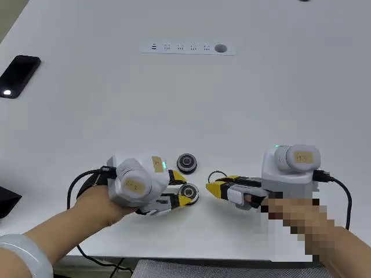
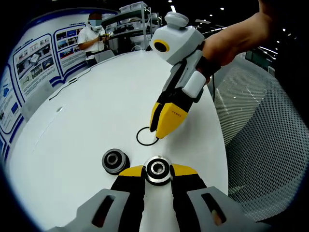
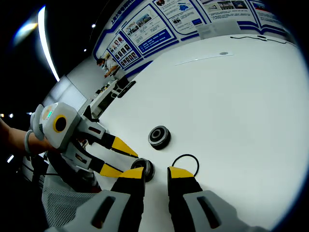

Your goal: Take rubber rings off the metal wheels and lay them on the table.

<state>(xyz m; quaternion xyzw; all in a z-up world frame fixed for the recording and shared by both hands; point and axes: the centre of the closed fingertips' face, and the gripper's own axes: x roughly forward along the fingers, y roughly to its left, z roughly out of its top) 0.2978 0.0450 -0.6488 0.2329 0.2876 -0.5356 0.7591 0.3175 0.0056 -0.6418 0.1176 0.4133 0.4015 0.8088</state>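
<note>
My left gripper (image 1: 181, 196) lies low on the table, shut on a small metal wheel (image 1: 188, 192) whose rim looks bare and silvery (image 2: 158, 169). A second wheel (image 1: 186, 163) with a dark outer band stands free just beyond it (image 2: 115, 161) (image 3: 159, 136). A thin black rubber ring (image 1: 217, 174) lies flat on the table (image 2: 147, 136) (image 3: 185, 164). My right gripper (image 1: 213, 188) points left at the held wheel (image 3: 143, 167), its jaws (image 3: 155, 174) a little apart with nothing between them. Its tip (image 2: 159, 133) rests at the ring's edge.
A white power strip (image 1: 186, 48) lies at the far middle of the white table (image 1: 278, 87). A black phone (image 1: 19, 75) sits at the left edge. Cables trail from both grippers toward the near edge. A person stands far off (image 2: 91, 34).
</note>
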